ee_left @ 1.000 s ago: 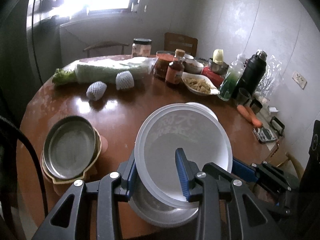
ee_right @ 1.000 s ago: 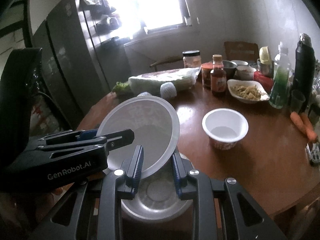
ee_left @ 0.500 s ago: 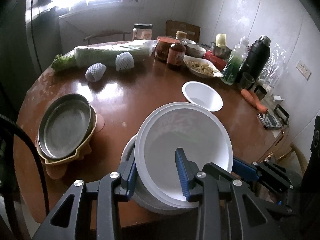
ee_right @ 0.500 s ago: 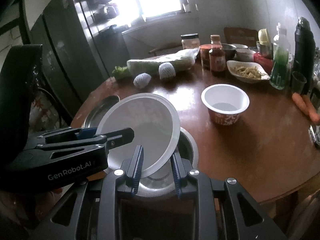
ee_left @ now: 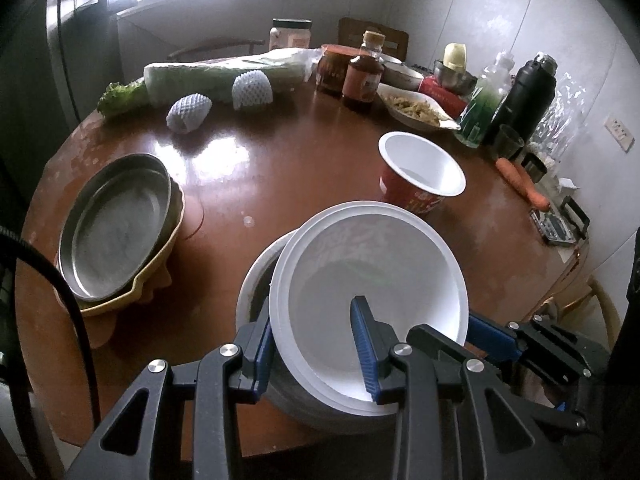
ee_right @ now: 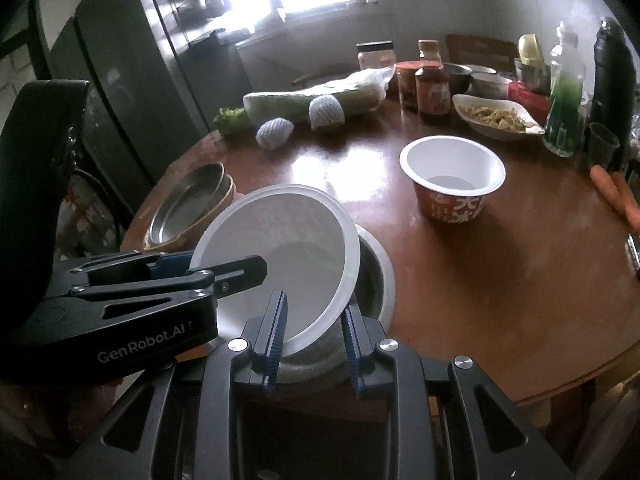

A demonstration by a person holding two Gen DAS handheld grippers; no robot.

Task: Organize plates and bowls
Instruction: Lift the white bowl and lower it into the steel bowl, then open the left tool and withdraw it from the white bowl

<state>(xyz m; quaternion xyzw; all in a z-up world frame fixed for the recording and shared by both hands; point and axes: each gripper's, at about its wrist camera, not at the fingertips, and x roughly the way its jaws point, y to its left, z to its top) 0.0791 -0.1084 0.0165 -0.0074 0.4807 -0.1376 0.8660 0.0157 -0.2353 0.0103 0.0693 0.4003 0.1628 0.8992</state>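
Note:
Both grippers hold one white plastic bowl [ee_left: 372, 280], tilted, just above a metal bowl [ee_left: 256, 276] at the table's near edge. My left gripper [ee_left: 316, 344] is shut on the white bowl's near rim. My right gripper [ee_right: 314, 340] is shut on the rim of the same bowl [ee_right: 276, 252] at its other side, over the metal bowl [ee_right: 372, 276]. A metal plate [ee_left: 112, 224] lies on a yellow dish [ee_left: 160, 268] at the left. A red instant-noodle cup [ee_left: 420, 172] with a white inside stands beyond; it also shows in the right wrist view [ee_right: 452, 176].
At the back of the round brown table [ee_left: 280, 152] are a wrapped cabbage [ee_left: 224, 76], two foam-netted fruits [ee_left: 188, 112], jars, a sauce bottle [ee_left: 360, 76], a dish of food [ee_left: 416, 108], a black thermos [ee_left: 524, 100] and carrots [ee_left: 520, 180]. A fridge [ee_right: 120, 80] stands left.
Both grippers with the white bowl have drawn back and down over the metal bowl. The noodle cup, hidden behind the bowl a second ago, now shows fully.

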